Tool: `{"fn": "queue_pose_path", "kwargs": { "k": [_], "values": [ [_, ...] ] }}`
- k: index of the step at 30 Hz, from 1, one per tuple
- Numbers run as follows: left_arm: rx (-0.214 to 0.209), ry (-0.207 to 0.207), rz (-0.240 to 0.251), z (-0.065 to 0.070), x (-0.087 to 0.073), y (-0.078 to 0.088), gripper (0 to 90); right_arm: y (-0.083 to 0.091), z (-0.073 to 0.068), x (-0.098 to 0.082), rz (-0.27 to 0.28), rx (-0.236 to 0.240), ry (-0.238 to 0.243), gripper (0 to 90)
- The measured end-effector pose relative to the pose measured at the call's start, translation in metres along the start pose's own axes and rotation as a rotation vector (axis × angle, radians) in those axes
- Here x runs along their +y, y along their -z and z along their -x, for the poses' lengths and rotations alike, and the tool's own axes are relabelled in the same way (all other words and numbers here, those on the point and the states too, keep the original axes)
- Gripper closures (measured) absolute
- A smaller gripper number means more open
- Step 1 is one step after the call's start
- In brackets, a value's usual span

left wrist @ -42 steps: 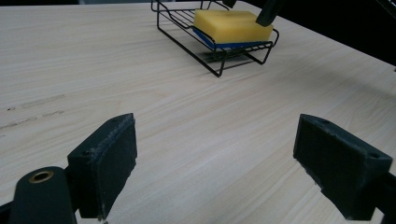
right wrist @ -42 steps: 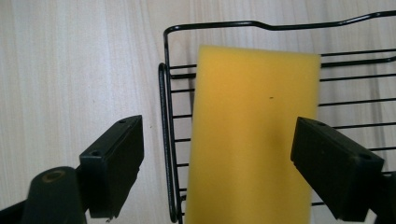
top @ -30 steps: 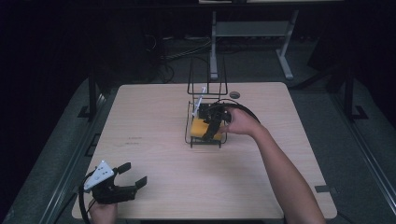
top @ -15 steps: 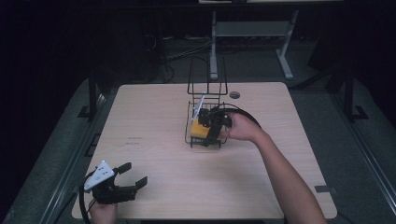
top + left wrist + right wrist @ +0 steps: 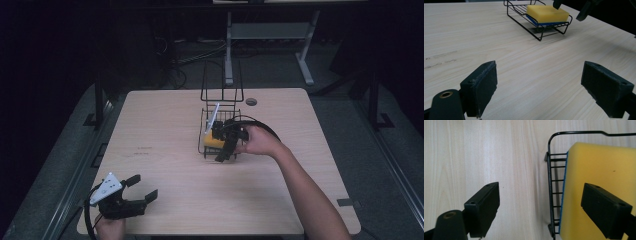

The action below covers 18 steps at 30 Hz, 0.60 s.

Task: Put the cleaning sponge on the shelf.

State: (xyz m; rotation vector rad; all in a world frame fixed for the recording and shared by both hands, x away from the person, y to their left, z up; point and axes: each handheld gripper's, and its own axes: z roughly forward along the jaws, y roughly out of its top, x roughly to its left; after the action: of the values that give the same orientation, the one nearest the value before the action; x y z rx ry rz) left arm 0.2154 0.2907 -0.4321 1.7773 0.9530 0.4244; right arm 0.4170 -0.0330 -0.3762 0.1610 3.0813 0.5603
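Observation:
A yellow sponge point(image 5: 213, 140) with a blue underside lies in a black wire rack point(image 5: 207, 150) at the table's middle; the sponge point(image 5: 547, 14) rests flat on the rack's point(image 5: 537, 36) lower shelf. My right gripper point(image 5: 226, 147) hangs open above the rack's near edge, one jaw over the sponge point(image 5: 599, 187) and the other over bare wood, straddling the rack's wire rim point(image 5: 549, 182). My left gripper point(image 5: 134, 197) rests open near the table's front left corner, nothing between its jaws, pointing toward the rack.
The rack has a tall wire handle point(image 5: 221, 80) rising at its back. A dark round grommet point(image 5: 251, 101) sits in the table behind it. A metal stand point(image 5: 270, 35) is on the floor beyond the wooden table point(image 5: 165, 130).
My right gripper has drawn back toward the rack's near edge and lifted off the sponge. The left gripper has stayed put.

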Motion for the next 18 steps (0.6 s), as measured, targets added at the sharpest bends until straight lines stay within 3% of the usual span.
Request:
{"fn": "queue_pose_path", "kwargs": {
  "k": [18],
  "values": [
    [0.001,-0.004,-0.004,0.0,0.0,0.0,12.8,-0.006,-0.022,-0.006,-0.003,0.007,0.022,15.0]
  ]
}}
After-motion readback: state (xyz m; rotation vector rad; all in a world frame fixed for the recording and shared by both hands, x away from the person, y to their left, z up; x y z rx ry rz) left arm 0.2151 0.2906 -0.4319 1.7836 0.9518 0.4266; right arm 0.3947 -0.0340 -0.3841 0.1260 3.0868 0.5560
